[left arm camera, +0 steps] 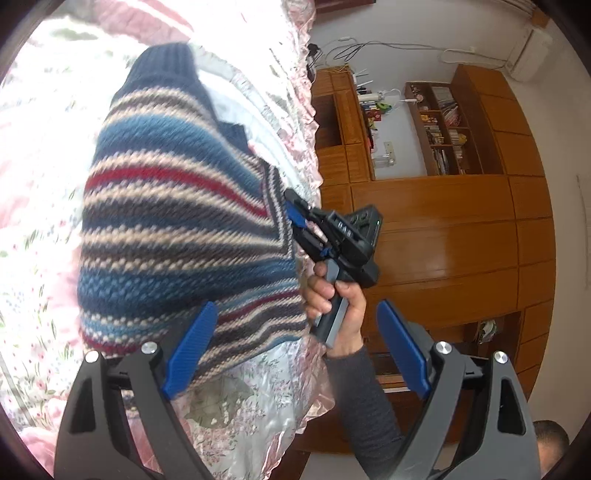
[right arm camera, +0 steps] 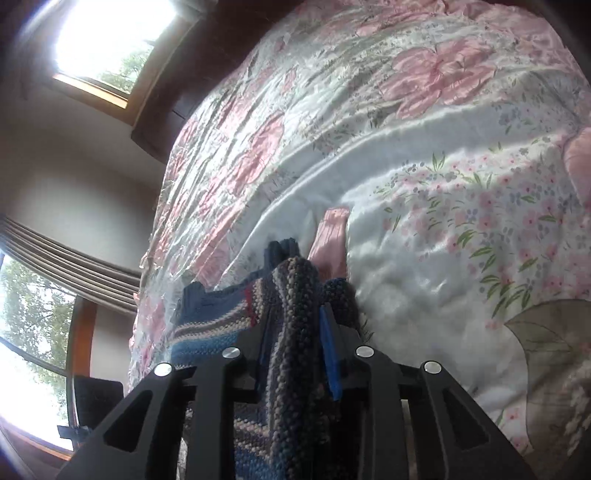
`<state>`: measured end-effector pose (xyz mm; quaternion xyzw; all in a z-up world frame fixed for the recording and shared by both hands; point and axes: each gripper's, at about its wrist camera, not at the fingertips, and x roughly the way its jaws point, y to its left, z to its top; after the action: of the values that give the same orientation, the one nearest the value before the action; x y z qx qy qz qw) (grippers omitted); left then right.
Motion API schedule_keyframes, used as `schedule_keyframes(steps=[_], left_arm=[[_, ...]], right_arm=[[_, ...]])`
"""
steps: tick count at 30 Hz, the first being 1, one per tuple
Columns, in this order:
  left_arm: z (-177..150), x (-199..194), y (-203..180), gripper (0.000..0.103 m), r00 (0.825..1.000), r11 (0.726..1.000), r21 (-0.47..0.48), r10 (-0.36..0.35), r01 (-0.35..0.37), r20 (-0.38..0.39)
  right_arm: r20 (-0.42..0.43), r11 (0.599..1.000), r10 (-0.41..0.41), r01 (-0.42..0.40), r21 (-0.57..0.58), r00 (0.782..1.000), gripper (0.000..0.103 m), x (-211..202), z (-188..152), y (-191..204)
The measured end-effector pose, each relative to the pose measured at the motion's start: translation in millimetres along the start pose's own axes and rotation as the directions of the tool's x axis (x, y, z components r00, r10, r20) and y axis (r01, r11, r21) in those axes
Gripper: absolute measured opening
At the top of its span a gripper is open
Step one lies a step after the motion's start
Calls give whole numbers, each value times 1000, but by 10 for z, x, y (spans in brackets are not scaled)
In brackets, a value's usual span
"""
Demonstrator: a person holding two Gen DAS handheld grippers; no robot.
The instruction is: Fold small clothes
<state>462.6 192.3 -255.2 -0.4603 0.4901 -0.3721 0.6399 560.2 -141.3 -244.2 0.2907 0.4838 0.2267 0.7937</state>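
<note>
A small knitted sweater with blue, red, beige and grey stripes lies on the floral quilt. Its dark blue ribbed cuff points away from me. My left gripper is open just above the sweater's near edge, its left pad over the knit. A hand holds my right gripper, which is shut on the sweater's right edge. In the right wrist view, bunched striped knit fills the shut right gripper and hangs over the quilt.
The bed's ruffled pink edge runs along the right of the sweater. Beyond it stand wooden cabinets and a bookshelf. A grey sleeve crosses between my left fingers. Windows and a curtain lie to the left of the bed.
</note>
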Motion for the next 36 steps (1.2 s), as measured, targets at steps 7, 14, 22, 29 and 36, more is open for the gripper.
schedule_keyframes(steps=[7,14,22,29,36], left_arm=[[763,490,-233,88,985,980,99,171,-171,15],[1121,808,203,64,859,853,107,513,-510,6],[674,426,-281,81,961,948,156,274,-277,45],[529,615,185,41,921,915,123,389,-385,-9],[291,316,-243,83,957,939,186,291,-289,18]], right_arm=[[-143,996,17,-29,-84,990,25,270,-229,324],[-172,1000,-9,12,19,985,0,463,-207,-141],[-178,991,122,-130,-32,976,11,-49,-418,248],[-219,999,41,-42,3,975,0,131,-642,-129],[-161,988,153,-153,13,975,9,-374,-721,39]])
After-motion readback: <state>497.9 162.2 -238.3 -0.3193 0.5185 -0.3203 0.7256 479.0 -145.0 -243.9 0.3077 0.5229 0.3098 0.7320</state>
